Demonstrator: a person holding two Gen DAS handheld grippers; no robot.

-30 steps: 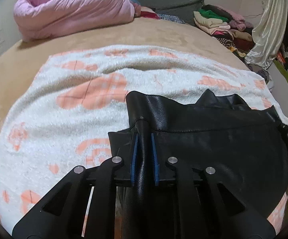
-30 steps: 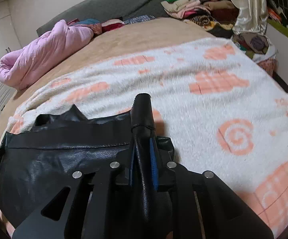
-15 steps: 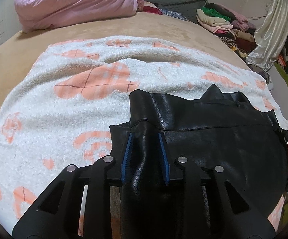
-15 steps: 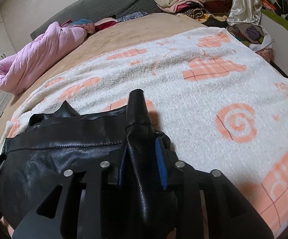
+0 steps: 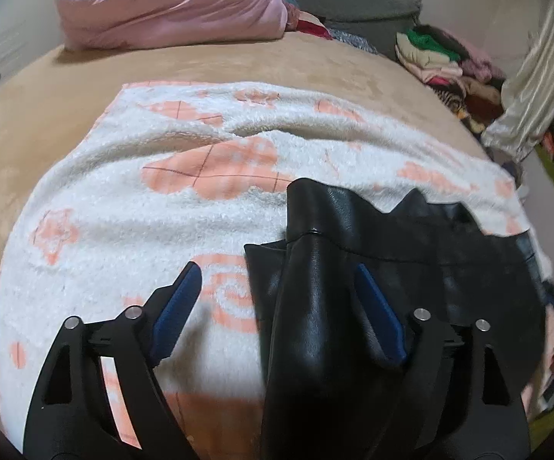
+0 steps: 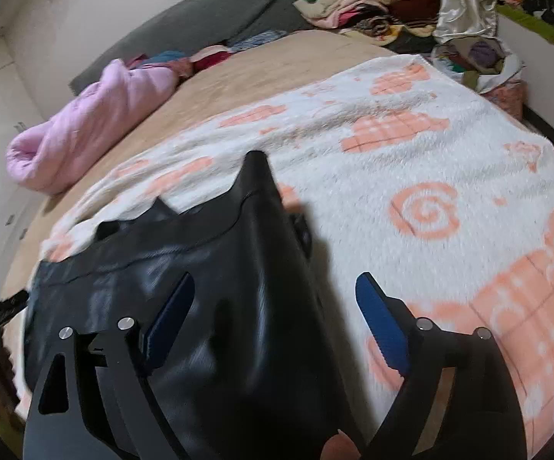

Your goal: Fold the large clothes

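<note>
Both claw (image 5: 277,280) bases under leather (image 6: 208,268).

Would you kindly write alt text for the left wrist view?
The left claw has just been opening, its blue pads clear of a pinched ridge of the black leather garment between them. The garment lies on a white blanket with peach hearts; a pink duvet sits beyond.

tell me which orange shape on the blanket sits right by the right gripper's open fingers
The orange spiral, just beyond the right gripper; the plaid hearts lie farther up the blanket.
</note>
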